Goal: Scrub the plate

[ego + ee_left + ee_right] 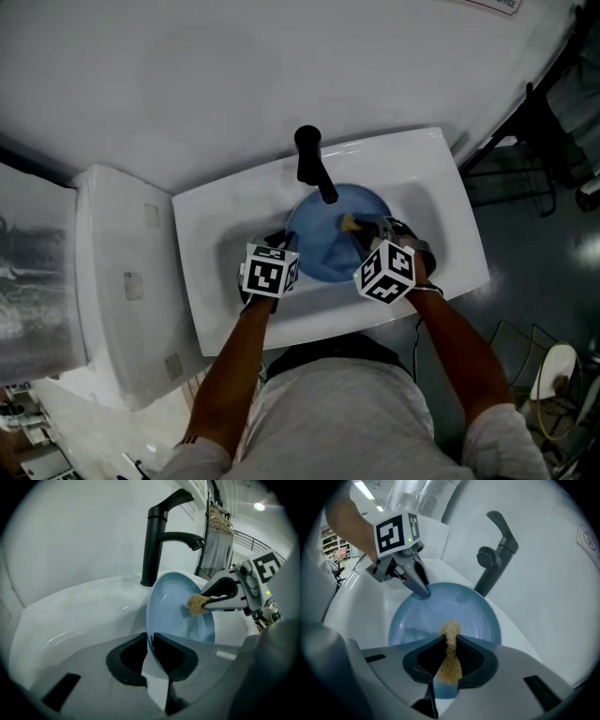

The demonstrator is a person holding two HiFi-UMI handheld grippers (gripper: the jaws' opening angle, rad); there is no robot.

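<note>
Plate (323, 246), blue, is held tilted up inside white sink (225, 220), just below black faucet (309, 159). Its rim is pinched by left gripper (151, 640). Tan scrub pad (449, 666) is clamped in right gripper (450, 640) and pressed against plate face.
</note>
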